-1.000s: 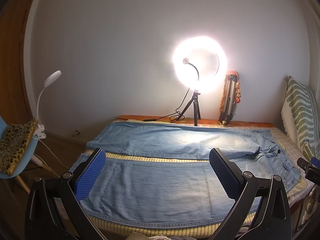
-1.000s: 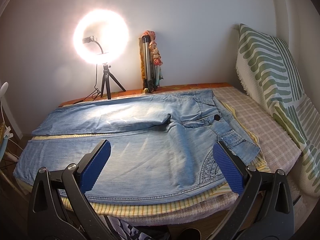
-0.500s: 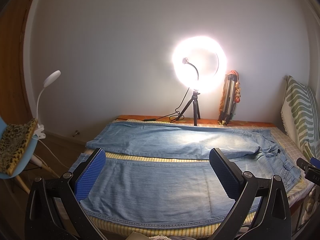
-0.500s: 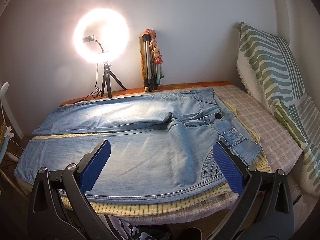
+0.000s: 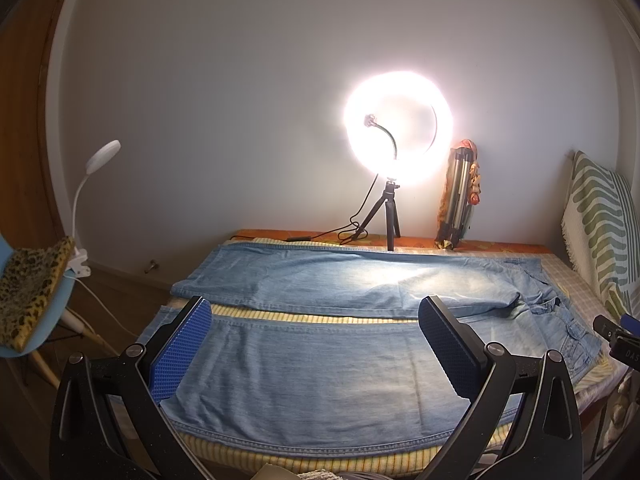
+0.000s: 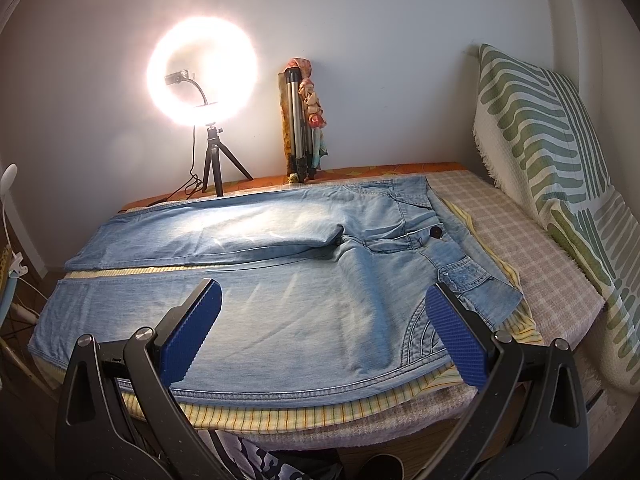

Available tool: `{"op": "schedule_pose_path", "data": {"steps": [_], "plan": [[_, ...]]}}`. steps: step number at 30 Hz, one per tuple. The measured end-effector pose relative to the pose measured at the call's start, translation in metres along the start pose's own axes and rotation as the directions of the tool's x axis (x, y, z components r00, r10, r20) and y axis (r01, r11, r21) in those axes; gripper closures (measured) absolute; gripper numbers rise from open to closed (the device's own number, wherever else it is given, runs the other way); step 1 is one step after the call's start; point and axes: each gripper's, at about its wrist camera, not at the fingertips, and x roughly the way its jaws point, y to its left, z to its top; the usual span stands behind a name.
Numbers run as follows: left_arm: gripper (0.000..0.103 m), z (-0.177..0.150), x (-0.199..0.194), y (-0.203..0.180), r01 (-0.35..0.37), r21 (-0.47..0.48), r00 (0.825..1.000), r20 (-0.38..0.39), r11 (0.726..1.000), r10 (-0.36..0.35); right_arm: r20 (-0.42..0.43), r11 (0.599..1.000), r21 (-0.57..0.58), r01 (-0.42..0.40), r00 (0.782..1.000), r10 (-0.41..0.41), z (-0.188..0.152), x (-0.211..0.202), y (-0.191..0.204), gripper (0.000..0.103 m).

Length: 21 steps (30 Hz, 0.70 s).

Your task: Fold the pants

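**Left wrist view and right wrist view: jeans spread flat on the bed, both grippers open above the near edge**

The bed (image 5: 560,276) carries a yellow striped sheet (image 6: 304,412) that shows along its near edge and in the strip between the trouser legs. The pants (image 5: 320,364), light blue denim, lie unfolded across it: both legs run toward the left edge, apart from one another, and the waistband with its dark button (image 6: 436,233) points toward the right edge. A green-patterned pillow (image 6: 540,128) leans upright at the right end of the bed. At the far edge, against the wall, stand a lit ring light (image 5: 399,132) on a small tripod and a folded tripod (image 6: 298,120) beside it. The left hand-held gripper (image 5: 316,344) hangs over the near leg, its blue pads wide apart and holding nothing. The right hand-held gripper (image 6: 324,332) hangs over the seat and hip area, likewise spread open and empty, clear of the cloth.
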Motion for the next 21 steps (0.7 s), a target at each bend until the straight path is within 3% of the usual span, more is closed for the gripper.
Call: {"op": "schedule_pose_path", "data": {"steps": [21], "plan": [[0.0, -0.004, 0.022, 0.025, -0.031, -0.018, 0.999, -0.045, 0.999, 0.03, 0.01, 0.999, -0.048, -0.025, 1.0, 0.026, 0.009, 0.007, 0.001, 0.0]]}}
